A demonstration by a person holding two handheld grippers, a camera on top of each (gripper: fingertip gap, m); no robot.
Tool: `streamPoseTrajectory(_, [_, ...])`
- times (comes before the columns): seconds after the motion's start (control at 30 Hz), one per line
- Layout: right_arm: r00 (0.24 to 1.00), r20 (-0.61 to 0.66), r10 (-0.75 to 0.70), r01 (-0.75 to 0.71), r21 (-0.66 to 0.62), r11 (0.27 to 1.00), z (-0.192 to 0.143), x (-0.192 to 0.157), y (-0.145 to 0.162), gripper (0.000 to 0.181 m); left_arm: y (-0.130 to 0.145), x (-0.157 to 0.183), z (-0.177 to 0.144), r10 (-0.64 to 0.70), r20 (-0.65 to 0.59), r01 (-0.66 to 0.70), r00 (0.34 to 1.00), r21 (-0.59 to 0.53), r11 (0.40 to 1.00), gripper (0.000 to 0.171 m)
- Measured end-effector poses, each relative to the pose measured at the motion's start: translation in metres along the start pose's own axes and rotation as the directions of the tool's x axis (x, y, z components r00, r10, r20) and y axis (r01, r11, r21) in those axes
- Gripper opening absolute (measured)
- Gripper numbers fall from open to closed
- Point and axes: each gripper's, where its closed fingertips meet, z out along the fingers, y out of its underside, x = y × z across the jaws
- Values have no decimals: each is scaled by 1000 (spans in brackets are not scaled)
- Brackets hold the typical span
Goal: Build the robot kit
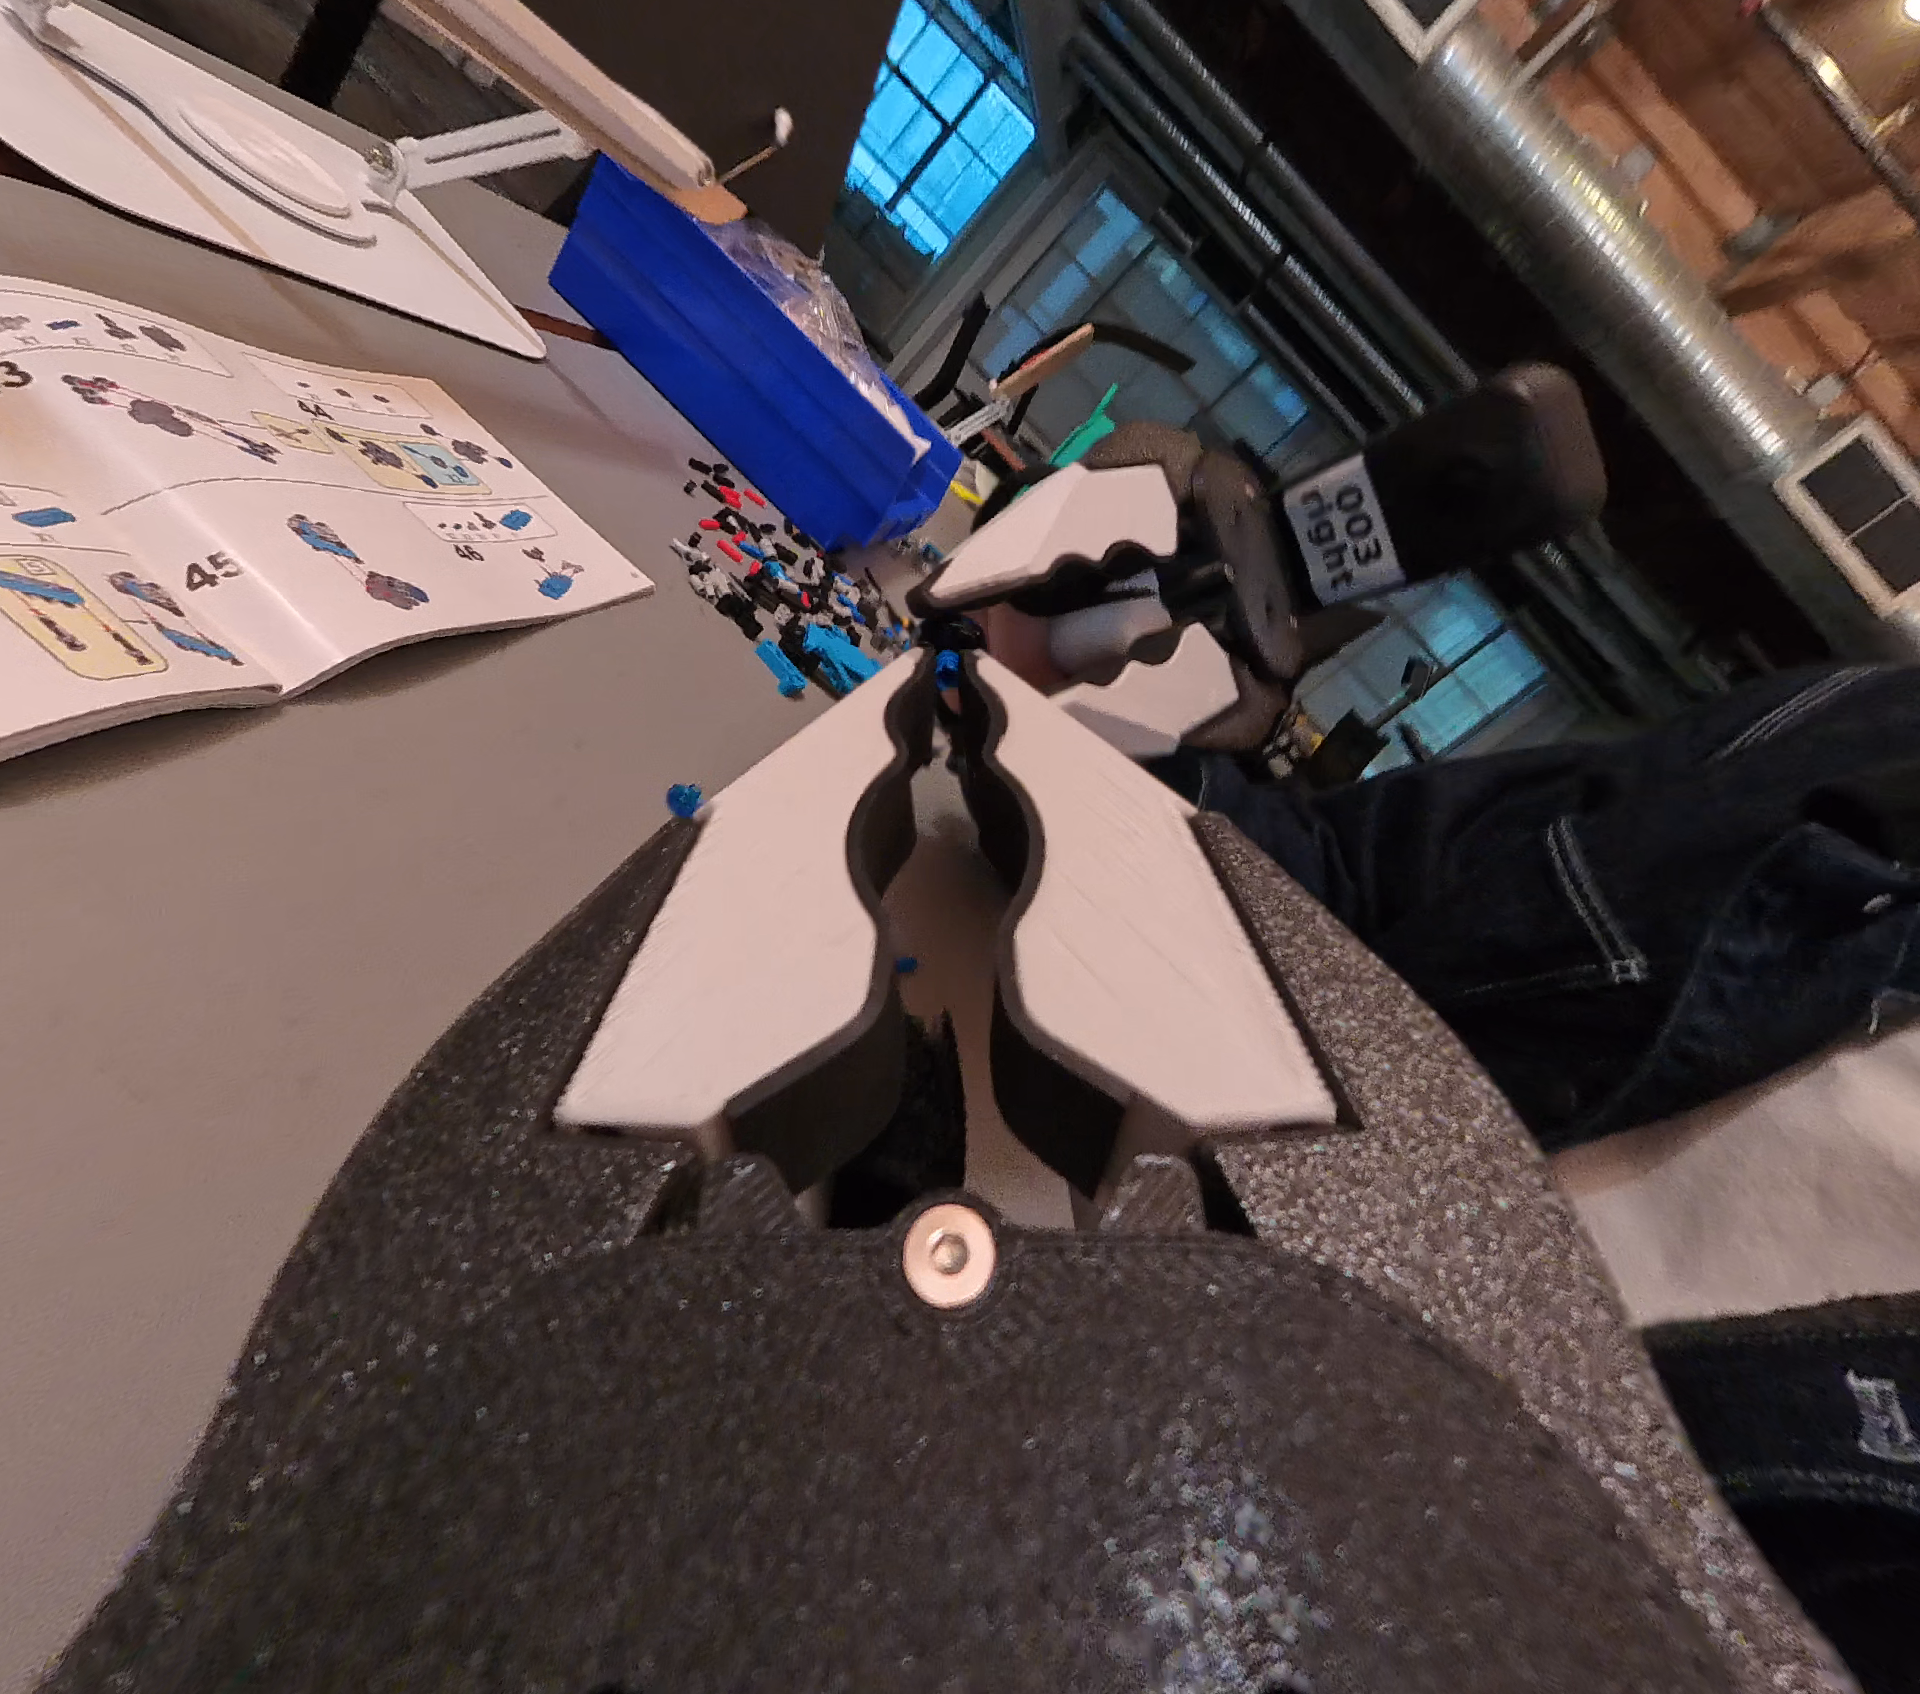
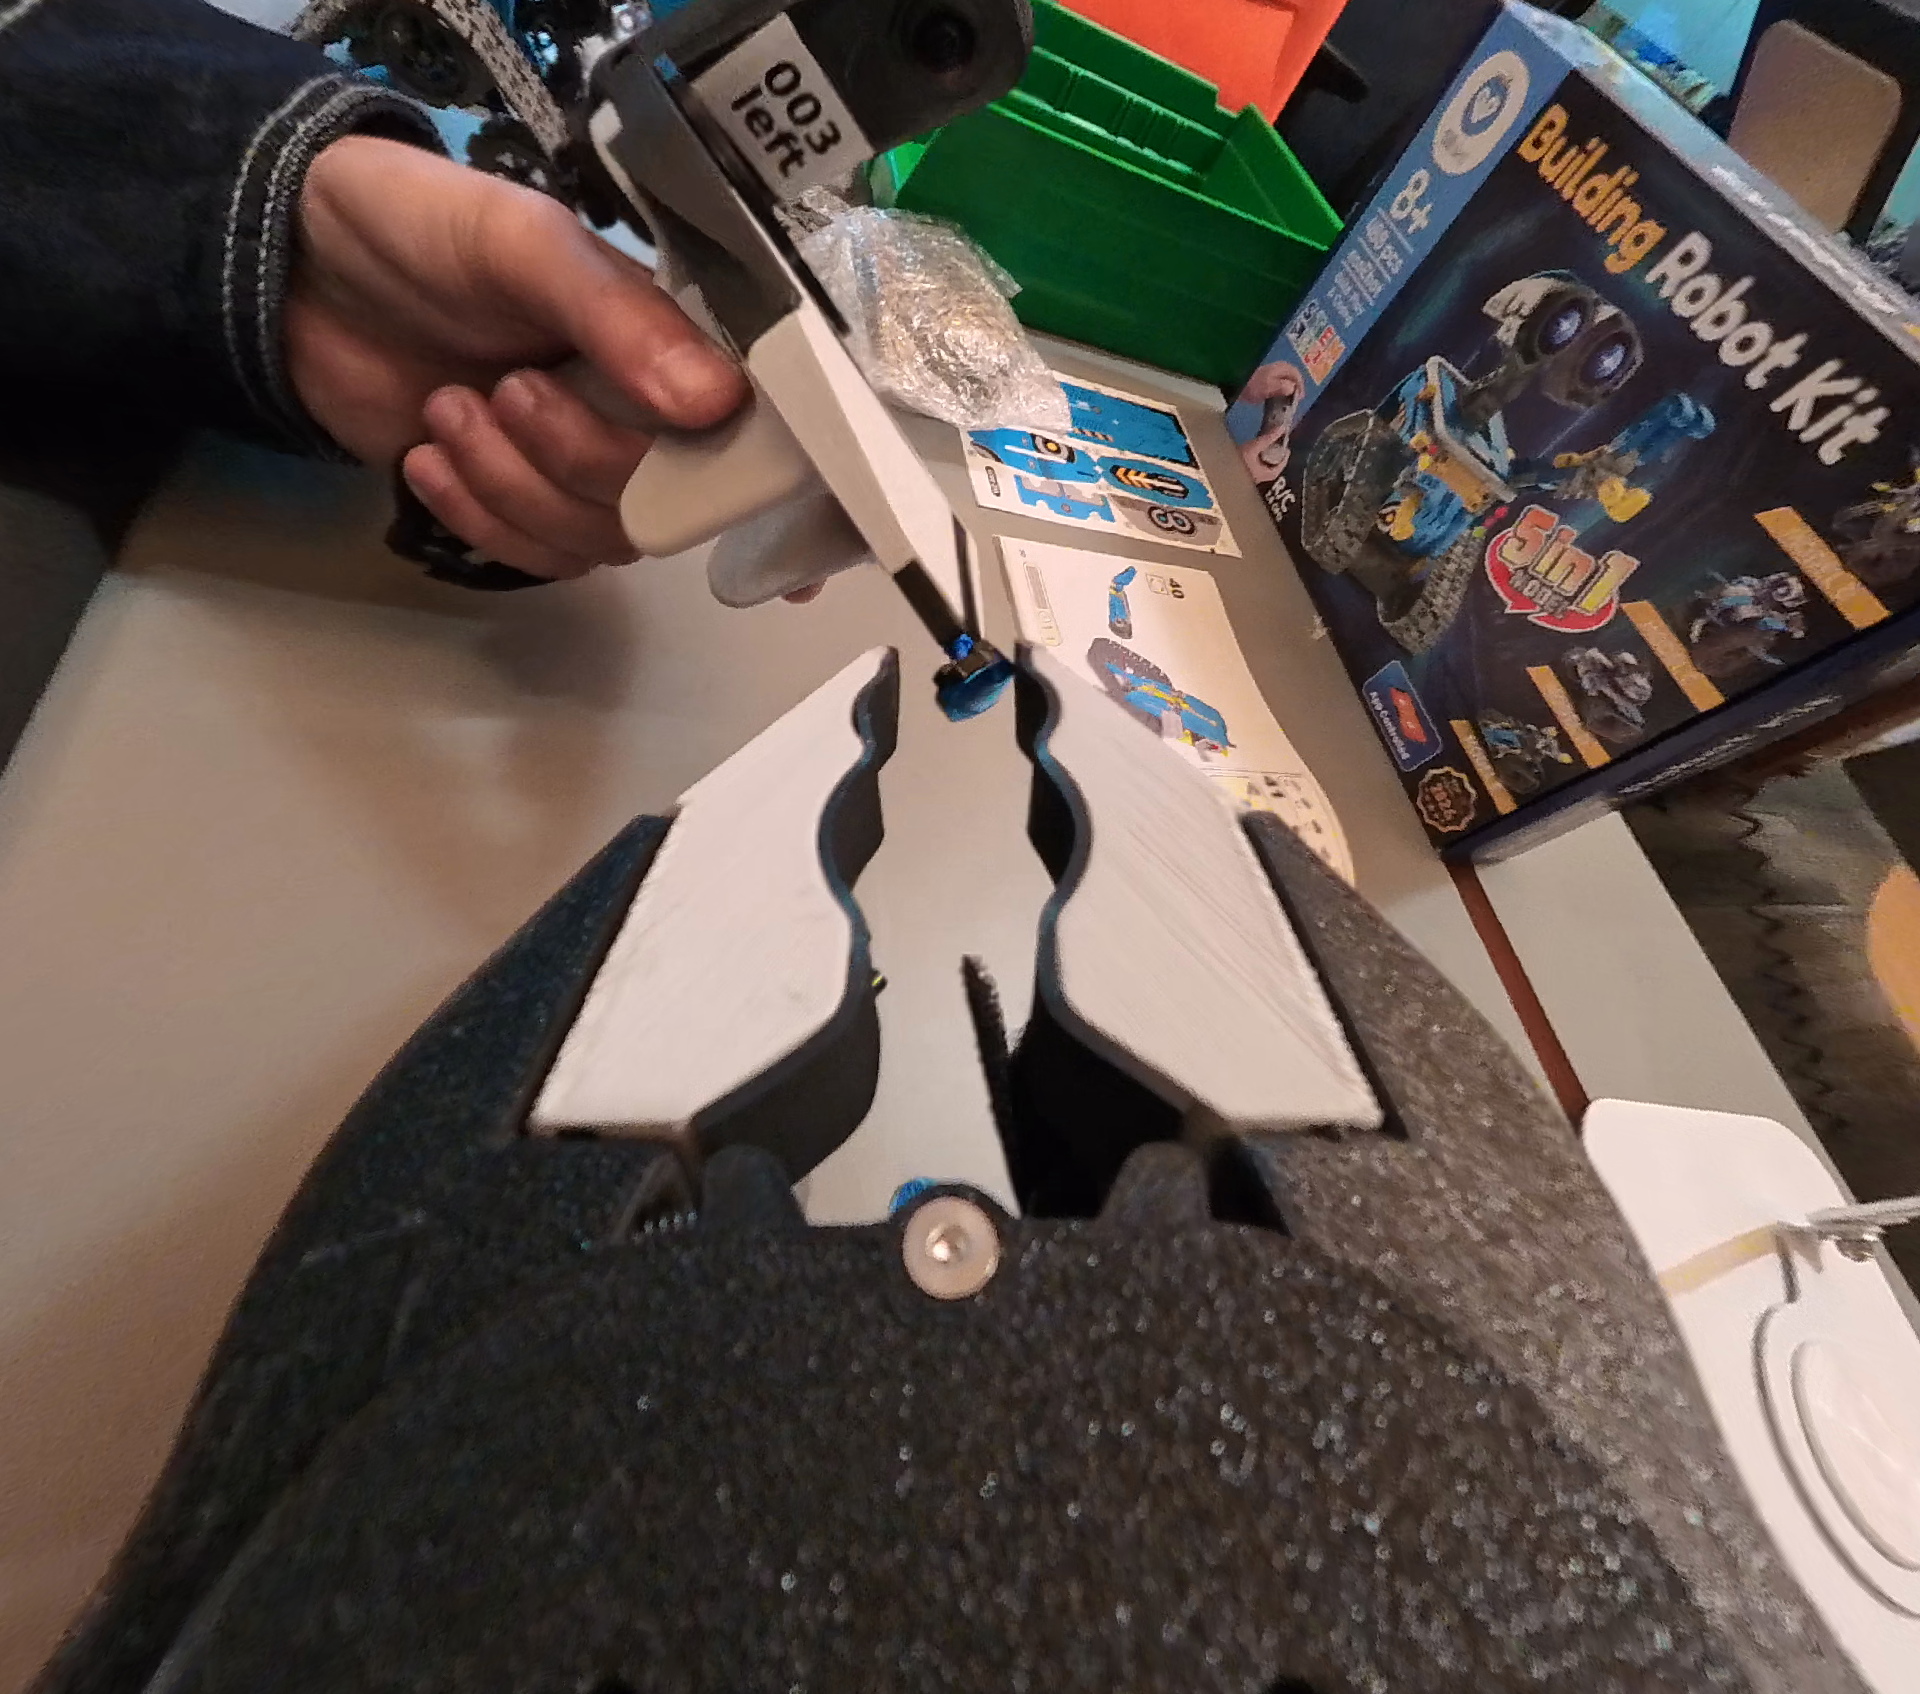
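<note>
The left gripper [image 1: 948, 680] is clamped on a small black-and-blue piece [image 1: 948, 668], held above the table [image 1: 312, 969]. The right gripper [image 2: 956, 668] meets it tip to tip, its fingers parted around the same piece's blue end. Beyond lie loose bricks [image 1: 790, 595], an open instruction booklet [image 1: 260, 522], a blue bin [image 1: 727, 366] and a kit box [image 2: 1579, 439].

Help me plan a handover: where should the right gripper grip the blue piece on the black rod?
Probably pinch the blue piece across its sides, approaching end-on along the black rod. It sticks out of the shut left gripper straight toward the open right gripper, leaving those sides exposed.
</note>
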Motion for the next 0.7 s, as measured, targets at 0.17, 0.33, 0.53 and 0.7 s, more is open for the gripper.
streamPoseTrajectory(0.17, [996,-74,42,-43,-14,999,7,3,-2,37,-10,-6,-2,-106,-13,106,994,107,989,3])
streamPoseTrajectory(0.33, [979,-193,66,-63,21,998,8,14,-8,27,-17,-3,-2,-159,-63,167,985,158,973,3])
streamPoseTrajectory(0.53, [975,-193,107,-102,38,994,6,16,-9,30,-22,-2,-3,-137,-49,144,989,187,972,3])
streamPoseTrajectory(0.7, [951,-248,184,-167,86,982,7,17,-14,35,-27,-3,-4,-144,-53,153,988,223,963,3])
